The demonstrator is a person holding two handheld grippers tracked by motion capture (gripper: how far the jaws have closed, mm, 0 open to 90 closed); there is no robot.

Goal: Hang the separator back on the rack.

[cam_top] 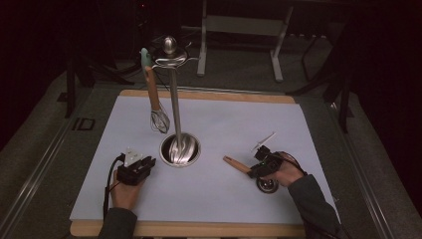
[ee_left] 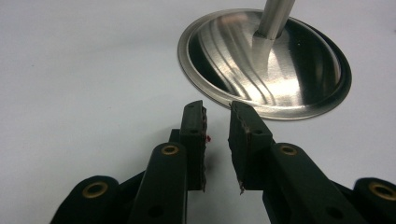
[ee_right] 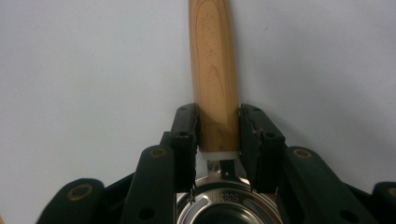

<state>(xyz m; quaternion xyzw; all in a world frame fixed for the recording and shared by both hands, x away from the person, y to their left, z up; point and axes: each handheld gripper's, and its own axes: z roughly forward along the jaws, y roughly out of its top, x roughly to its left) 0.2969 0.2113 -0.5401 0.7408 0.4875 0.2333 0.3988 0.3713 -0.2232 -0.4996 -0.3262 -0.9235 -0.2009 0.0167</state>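
Dark lab or studio, white-covered wooden table (cam_top: 199,230), metal frame stand (cam_top: 239,25) behind, carpeted floor (cam_top: 40,149)

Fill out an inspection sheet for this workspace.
Surface: white sheet on a wooden board, clean.
Job's things: steel stand upright, whisk hanging from it; wooden-handled ladle lying flat.
Clutter: nothing seen.
Grippers: left gripper open, empty, beside the stand's base; right gripper open, fingers either side of the ladle's handle.
Cables: black cable trails from the left gripper.
Surroundings: metal frame behind the table, dark room.
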